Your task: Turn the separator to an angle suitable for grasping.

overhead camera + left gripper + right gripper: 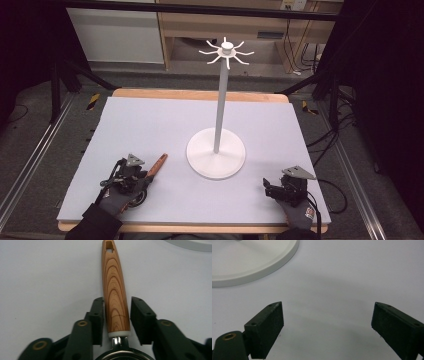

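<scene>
A utensil with a striped wooden handle [159,164] lies on the pale mat, pointing up and to the right. In the left gripper view the handle [113,285] runs between the two black jaws, with a white collar and a metal rim at its near end. My left gripper [117,301] straddles the handle; a thin gap shows at each pad, so it is open. In the high view the left gripper [146,176] rests at the front left. My right gripper [267,186] rests at the front right, wide open [327,307] over bare mat.
A white stand rises mid-table from a round base [216,159], with a tall pole and a ring of hooks [226,50] on top. The base edge [249,262] lies ahead and left of the right gripper. The light-grey mat [150,125] covers the wooden table.
</scene>
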`<state>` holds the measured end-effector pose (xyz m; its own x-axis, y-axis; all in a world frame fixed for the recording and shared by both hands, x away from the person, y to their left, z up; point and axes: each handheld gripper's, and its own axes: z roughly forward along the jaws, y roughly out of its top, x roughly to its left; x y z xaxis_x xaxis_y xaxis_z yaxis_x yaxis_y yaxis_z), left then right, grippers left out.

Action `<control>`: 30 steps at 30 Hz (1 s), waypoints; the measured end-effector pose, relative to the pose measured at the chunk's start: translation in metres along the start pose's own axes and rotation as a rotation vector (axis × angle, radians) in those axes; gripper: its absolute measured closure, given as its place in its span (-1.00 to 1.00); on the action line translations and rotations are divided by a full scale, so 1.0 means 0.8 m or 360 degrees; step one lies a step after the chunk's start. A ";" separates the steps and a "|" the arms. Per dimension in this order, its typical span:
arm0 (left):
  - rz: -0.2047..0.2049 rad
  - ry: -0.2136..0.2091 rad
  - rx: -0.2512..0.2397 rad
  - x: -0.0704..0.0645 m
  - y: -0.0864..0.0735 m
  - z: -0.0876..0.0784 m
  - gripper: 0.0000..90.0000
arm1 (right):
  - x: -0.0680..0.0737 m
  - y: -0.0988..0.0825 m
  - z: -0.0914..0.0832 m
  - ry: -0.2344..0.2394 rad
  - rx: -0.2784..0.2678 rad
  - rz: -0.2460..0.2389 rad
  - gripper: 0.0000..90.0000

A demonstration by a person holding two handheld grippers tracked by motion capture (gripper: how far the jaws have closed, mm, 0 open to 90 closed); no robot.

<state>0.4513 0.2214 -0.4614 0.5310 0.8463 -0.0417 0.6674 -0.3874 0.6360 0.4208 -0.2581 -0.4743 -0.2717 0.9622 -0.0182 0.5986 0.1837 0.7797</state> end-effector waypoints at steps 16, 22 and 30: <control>0.0083 0.0038 -0.0027 -0.001 0.041 -0.003 0.19 | -0.001 -0.001 0.002 -0.0006 0.0015 -0.0004 -0.76; 0.0088 0.0041 0.0016 -0.001 0.043 0.014 0.16 | -0.002 0.000 0.002 -0.0001 0.0010 0.0010 -0.76; 0.0074 0.0036 0.0050 -0.003 0.042 0.029 0.18 | -0.002 0.000 0.002 0.0004 0.0010 0.0007 -0.75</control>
<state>0.4845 0.1977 -0.4573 0.5501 0.8351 0.0051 0.6584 -0.4375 0.6124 0.4223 -0.2590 -0.4755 -0.2707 0.9626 -0.0134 0.6047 0.1809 0.7757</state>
